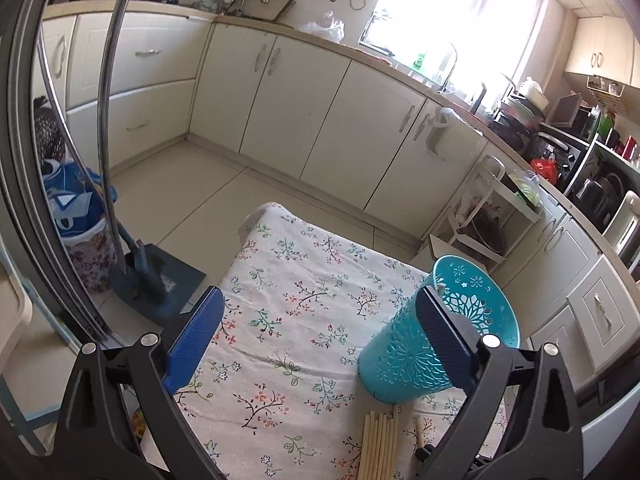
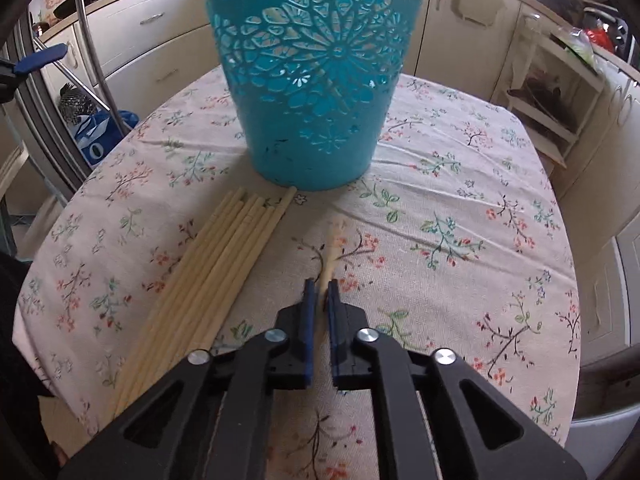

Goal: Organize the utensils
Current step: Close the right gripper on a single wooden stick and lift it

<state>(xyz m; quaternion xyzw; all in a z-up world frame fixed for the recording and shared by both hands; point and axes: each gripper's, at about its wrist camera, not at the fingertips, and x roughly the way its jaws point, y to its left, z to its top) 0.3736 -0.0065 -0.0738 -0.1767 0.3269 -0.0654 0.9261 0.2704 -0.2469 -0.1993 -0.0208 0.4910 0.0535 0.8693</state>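
Observation:
A teal cut-out holder (image 2: 316,76) stands upright on the floral tablecloth (image 2: 460,184); it also shows in the left wrist view (image 1: 404,356). Several pale wooden chopsticks (image 2: 212,276) lie in a bundle in front of it, to the left. My right gripper (image 2: 321,285) is shut on a single chopstick (image 2: 332,244) that points toward the holder, low over the cloth. My left gripper (image 1: 320,312) is open and empty above the table, its right finger in front of the holder. The bundle's ends show in the left wrist view (image 1: 380,444).
White kitchen cabinets (image 1: 280,92) line the far walls. A blue dustpan (image 1: 156,280) and a floral bin (image 1: 88,252) stand on the floor left of the table. A white shelf cart (image 1: 492,216) stands at the right.

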